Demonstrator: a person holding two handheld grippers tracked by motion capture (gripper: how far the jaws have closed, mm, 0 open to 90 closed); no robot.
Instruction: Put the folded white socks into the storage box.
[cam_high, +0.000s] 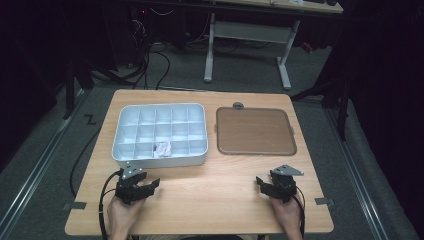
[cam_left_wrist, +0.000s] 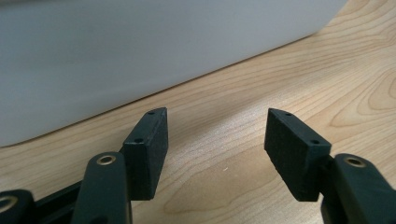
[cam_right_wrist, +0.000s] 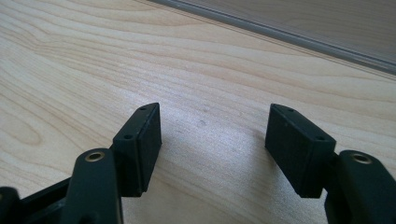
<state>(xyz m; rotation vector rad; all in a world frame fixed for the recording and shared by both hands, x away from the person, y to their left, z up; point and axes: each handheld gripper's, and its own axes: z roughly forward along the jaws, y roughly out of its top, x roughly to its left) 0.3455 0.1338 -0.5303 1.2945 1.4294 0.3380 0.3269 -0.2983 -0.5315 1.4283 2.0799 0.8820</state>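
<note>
- The light wooden table (cam_high: 210, 195) carries a pale grey compartmented plastic tray (cam_high: 197, 158) and, to its right, a brown flat lid (cam_high: 255, 131).
- A crumpled white scrap (cam_high: 162, 149) lies in the tray's near row, straight beyond the left tongs (cam_high: 151, 186), the closer pair.
- Both the left tongs and the right tongs (cam_high: 261, 183) gape wide, holding nothing.

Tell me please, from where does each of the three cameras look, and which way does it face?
High view: above the person's side, facing forward and down on the wooden table; both hands, left gripper and right gripper show.
Left gripper view: on that gripper, facing the white compartment box's wall; open jaws show.
Right gripper view: on that gripper, facing the brown tray's edge; open jaws show.
All share the tabletop.
</note>
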